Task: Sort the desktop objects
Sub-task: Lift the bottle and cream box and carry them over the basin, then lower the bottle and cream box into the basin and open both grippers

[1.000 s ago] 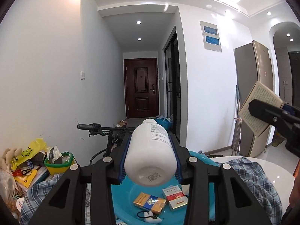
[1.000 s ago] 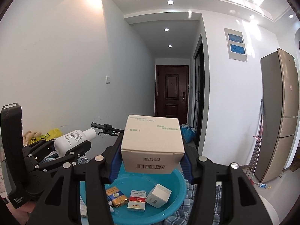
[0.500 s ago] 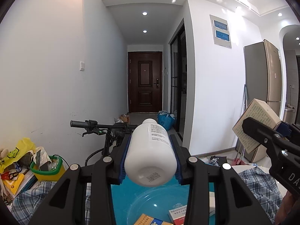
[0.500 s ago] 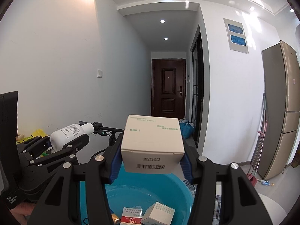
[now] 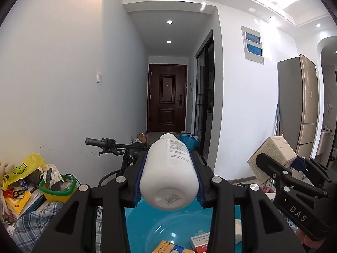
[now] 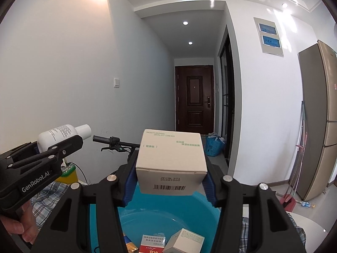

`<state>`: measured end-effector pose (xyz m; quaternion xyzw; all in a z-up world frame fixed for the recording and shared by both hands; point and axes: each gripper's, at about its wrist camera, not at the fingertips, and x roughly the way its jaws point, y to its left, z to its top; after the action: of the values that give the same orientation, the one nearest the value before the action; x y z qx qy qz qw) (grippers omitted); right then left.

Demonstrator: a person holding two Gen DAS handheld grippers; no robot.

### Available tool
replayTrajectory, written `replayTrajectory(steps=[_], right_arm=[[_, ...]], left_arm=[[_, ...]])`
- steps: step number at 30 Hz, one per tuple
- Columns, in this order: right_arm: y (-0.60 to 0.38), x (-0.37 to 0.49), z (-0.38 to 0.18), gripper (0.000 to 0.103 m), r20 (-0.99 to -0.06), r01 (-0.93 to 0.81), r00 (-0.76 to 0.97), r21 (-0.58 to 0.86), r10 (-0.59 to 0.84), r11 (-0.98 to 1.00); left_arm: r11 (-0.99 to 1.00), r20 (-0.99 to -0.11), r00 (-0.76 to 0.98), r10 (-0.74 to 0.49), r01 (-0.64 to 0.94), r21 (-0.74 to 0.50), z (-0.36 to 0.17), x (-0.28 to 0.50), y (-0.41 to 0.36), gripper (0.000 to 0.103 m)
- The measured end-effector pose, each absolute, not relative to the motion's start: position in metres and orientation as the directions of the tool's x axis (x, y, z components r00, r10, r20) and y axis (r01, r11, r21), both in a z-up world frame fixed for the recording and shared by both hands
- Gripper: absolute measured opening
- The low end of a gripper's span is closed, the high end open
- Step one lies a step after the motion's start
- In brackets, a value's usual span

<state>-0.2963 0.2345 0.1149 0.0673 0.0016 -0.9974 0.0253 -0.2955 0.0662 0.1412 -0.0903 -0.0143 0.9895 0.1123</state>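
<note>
Fingers [image 5: 140, 181] of your left gripper [image 5: 169, 181] pinch the white bottle [image 5: 169, 168] lying level, smooth sides: it may slide forward if you tip down. Right gripper [image 6: 170, 179] pinches the cream box [image 6: 171, 162] by its thin card walls, which may crush or twist free. Both hang above the blue basin [image 6: 166, 213]; a high release could scatter the small boxes [image 6: 183, 241] inside.

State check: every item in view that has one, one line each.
Left claw: shut on bottle.
Bottle: capped, lying level, held over the basin.
Right claw: shut on box.
Box: closed, held above the basin.
Basin: on the table, holding small packs.
Door: closed.
</note>
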Motion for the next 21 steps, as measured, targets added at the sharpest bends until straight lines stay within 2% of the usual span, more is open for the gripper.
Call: replayTrajectory(steps=[4, 9, 11, 14, 18, 21], right_arm=[[0.235, -0.305, 0.110, 0.052, -0.163, 0.043, -0.986, -0.012, -0.041, -0.999], [0.239, -0.316, 0.102, 0.052, -0.237, 0.031, -0.971, -0.016, -0.026, -0.999], [0.241, -0.325, 0.098, 0.052, -0.309, 0.033, -0.951, -0.020, -0.025, -0.999], [0.243, -0.342, 0.086, 0.052, -0.441, 0.044, -0.897, -0.021, -0.030, -0.999], [0.243, -0.357, 0.067, 0.052, -0.549, 0.072, -0.834, -0.005, -0.057, -0.997], [0.243, -0.367, 0.053, 0.052, -0.623, 0.115, -0.774, 0.032, -0.110, -0.993]], left_arm=[[-0.980, -0.242, -0.950, 0.196, -0.197, -0.021, 0.126, -0.311, 0.075, 0.042], [-0.984, -0.450, -0.878, 0.164, -0.176, -0.015, 0.099, -0.346, 0.081, 0.042], [-0.989, -0.547, -0.827, 0.131, -0.145, -0.019, 0.086, -0.360, 0.081, 0.042], [-0.989, -0.649, -0.750, 0.129, -0.145, -0.030, 0.066, -0.375, 0.082, 0.042], [-0.980, -0.746, -0.643, 0.172, -0.187, -0.066, 0.039, -0.389, 0.089, 0.042], [-0.976, -0.798, -0.582, 0.157, -0.214, -0.036, 0.022, -0.395, 0.100, 0.042]])
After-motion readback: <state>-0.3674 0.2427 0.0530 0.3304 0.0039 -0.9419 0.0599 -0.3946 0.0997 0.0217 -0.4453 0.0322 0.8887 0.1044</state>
